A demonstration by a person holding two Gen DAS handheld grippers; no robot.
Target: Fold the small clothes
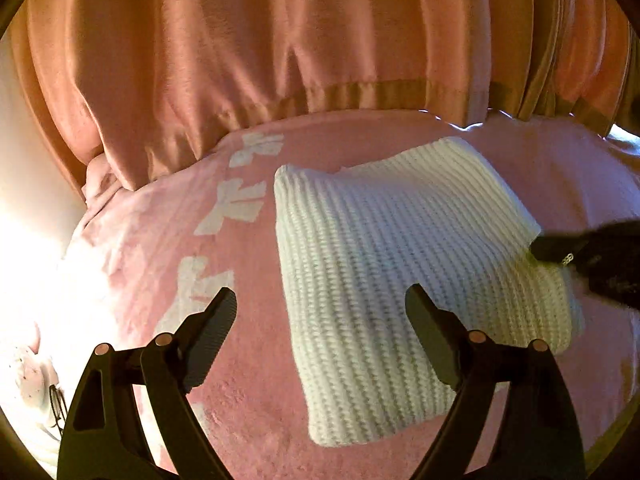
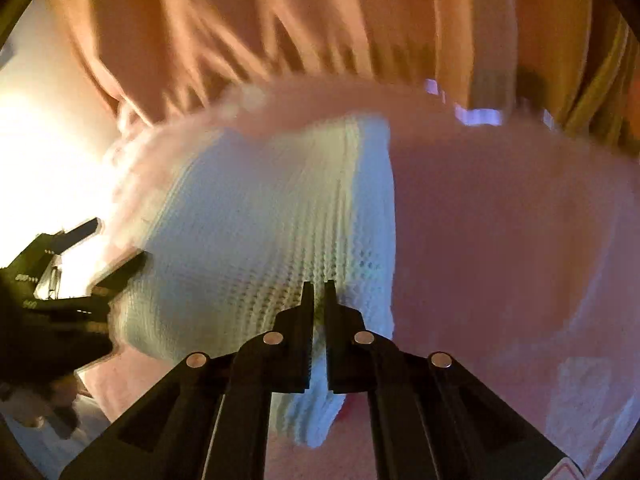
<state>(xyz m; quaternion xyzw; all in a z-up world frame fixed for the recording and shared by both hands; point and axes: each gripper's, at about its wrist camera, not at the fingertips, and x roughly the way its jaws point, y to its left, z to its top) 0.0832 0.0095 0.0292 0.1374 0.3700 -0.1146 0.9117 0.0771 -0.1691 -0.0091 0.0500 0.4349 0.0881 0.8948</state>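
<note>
A white ribbed knit garment (image 1: 384, 280) lies folded on a pink fleece blanket (image 1: 248, 360). My left gripper (image 1: 320, 300) is open and empty, its jaws wide apart just above the garment's near left part. My right gripper (image 2: 319, 292) is shut on the garment's near edge (image 2: 316, 400), with knit fabric pinched between the jaws; the right wrist view is blurred. The right gripper also shows at the garment's right edge in the left wrist view (image 1: 560, 254). The left gripper shows at the left of the right wrist view (image 2: 116, 248).
Orange-pink curtains (image 1: 280, 40) hang right behind the blanket's far edge. The blanket has white bow patterns (image 1: 236, 204) along its left side. A bright glare (image 1: 28, 240) covers the far left. Glasses (image 1: 58, 404) lie at the lower left.
</note>
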